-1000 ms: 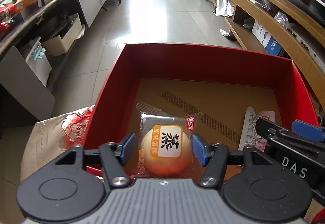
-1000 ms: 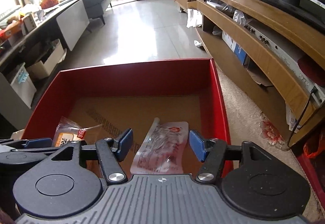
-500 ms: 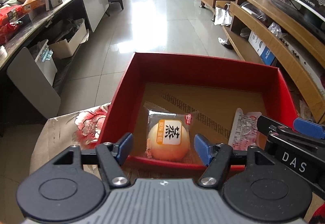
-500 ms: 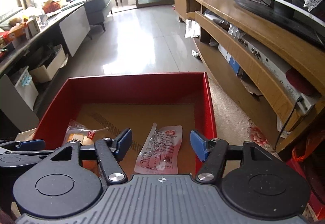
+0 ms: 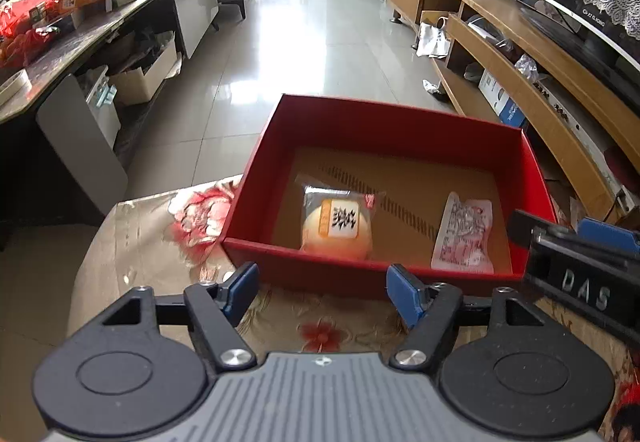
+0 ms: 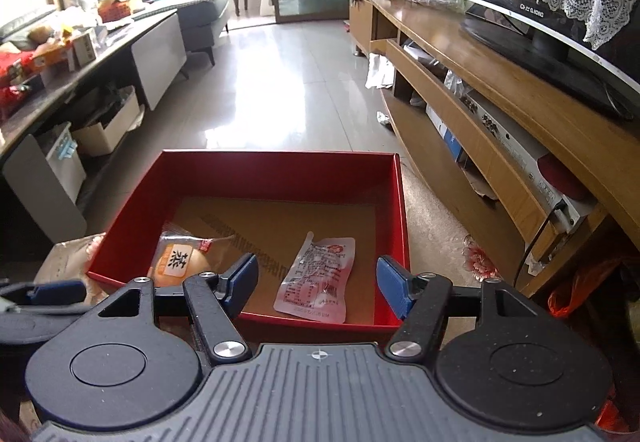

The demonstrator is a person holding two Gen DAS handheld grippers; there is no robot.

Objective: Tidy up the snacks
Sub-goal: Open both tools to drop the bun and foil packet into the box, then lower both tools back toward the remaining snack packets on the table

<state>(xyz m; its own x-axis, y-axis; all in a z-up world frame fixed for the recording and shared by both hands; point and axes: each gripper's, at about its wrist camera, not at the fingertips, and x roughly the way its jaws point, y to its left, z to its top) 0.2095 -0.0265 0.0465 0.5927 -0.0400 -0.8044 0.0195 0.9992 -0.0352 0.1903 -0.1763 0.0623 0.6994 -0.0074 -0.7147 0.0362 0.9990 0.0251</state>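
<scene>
Two snacks lie in the red box (image 5: 340,121) seen from the left wrist, a wrapped bun (image 5: 337,228) and a flat pouch (image 5: 464,238), with the left gripper (image 5: 322,292) spread and empty, its jaws just widening, while the right wrist view shows the right gripper (image 6: 316,288) likewise released, just widening, above the pouch.

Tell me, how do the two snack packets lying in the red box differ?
The bun packet bulges around a round orange-yellow bun; the flat pouch lies thin and limp. The bun packet has a clear wrapper with a label bearing one big dark character; the flat pouch is pale with small red print. The bun packet sits toward the box's left side, the flat pouch toward its right. Both rest untouched on the brown floor of the red box.
</scene>
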